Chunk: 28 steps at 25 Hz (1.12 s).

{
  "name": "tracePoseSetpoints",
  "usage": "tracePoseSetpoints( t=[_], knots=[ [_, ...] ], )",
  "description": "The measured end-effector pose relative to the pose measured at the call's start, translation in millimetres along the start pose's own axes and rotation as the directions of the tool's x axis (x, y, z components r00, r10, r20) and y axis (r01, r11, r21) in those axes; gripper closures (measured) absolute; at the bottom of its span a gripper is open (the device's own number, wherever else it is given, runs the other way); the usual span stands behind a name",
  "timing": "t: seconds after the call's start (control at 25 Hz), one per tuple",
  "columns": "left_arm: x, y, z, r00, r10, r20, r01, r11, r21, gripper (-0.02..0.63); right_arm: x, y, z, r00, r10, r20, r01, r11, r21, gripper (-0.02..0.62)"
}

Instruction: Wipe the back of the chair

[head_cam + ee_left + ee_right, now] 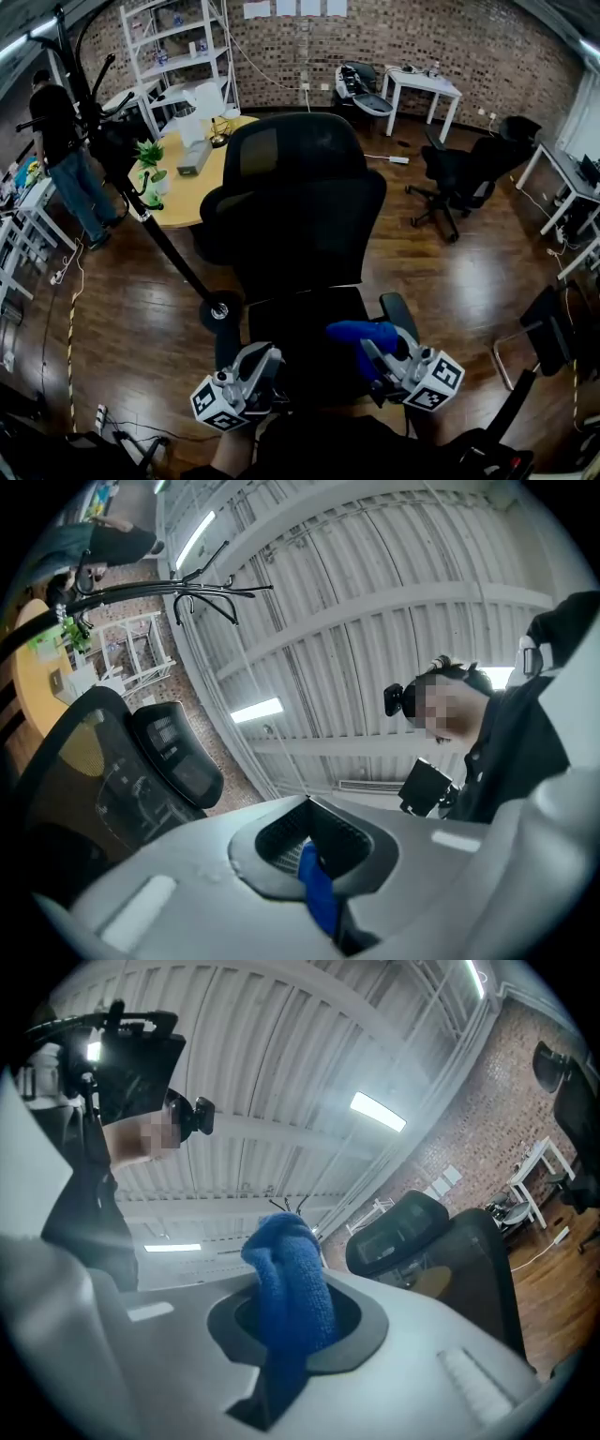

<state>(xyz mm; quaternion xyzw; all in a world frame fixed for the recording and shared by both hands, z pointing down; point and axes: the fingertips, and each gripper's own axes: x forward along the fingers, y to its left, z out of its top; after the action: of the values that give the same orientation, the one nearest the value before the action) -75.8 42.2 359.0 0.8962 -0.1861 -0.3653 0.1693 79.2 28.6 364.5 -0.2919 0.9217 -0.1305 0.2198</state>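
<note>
- The chair back [300,216], black with a headrest [302,141] above it, stands in the middle of the scene, just beyond the two grippers. The seat is seen nearest the wearer.
- A blue cloth [361,336] is pinched in the right gripper [375,354], low and to the right over the seat. No contact with the chair back is seen, so wiping is judged not yet begun.
- The cloth is gripped low, with a bunched fold left standing past the jaws, probably so that a soft pad, not hard plastic, can be met by the chair.
- The left gripper [265,367] is held near left, beside the right one. Its jaws are pressed together, with only a blue sliver [319,897] at the seam; what the sliver is cannot be told.
- Only in the head view are the floor and room shown: a round wooden table [192,183] far left, a person [61,141] standing beyond it, a second black chair [459,173] far right, and a white table [422,84] against the brick wall.
- Only in the gripper views is the jaw state made plain, since both cameras are tilted upward. A ribbed ceiling with strip lights is shown in both. The cloth's towelling weave is shown in the right gripper view.
</note>
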Motion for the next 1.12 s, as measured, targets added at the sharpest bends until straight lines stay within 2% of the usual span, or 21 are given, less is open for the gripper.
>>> tracePoseSetpoints(
  t=[0.28,0.52,0.64,0.76,0.92,1.12],
  knots=[
    [3.7,55.1,27.2,1.0,0.005,0.024,-0.004,0.998,-0.055,0.604,55.2,-24.1,5.4,0.999,-0.044,-0.02,0.044,0.999,-0.029,0.56],
    [13.6,77.7,39.1,0.999,0.031,0.033,-0.029,0.999,-0.034,0.604,103.9,-73.9,9.0,0.995,-0.073,-0.064,0.066,0.992,-0.103,0.56],
    [14.3,84.3,49.9,0.998,0.051,0.045,-0.051,0.999,0.005,0.604,160.3,-111.3,19.1,0.993,-0.081,-0.09,0.066,0.986,-0.155,0.56],
    [11.9,86.1,60.4,0.994,0.077,0.076,-0.08,0.996,0.036,0.604,227.9,-136.1,40.8,0.994,-0.043,-0.102,0.023,0.982,-0.186,0.56],
    [-2.0,86.3,73.3,0.984,0.128,0.121,-0.138,0.987,0.079,0.604,315.9,-140.9,75.5,0.996,0.04,-0.081,-0.057,0.974,-0.22,0.56],
    [-26.8,87.6,86.4,0.965,0.201,0.167,-0.221,0.969,0.108,0.604,402.9,-143.3,78.1,0.99,0.036,-0.139,-0.082,0.934,-0.348,0.56]
  ],
)
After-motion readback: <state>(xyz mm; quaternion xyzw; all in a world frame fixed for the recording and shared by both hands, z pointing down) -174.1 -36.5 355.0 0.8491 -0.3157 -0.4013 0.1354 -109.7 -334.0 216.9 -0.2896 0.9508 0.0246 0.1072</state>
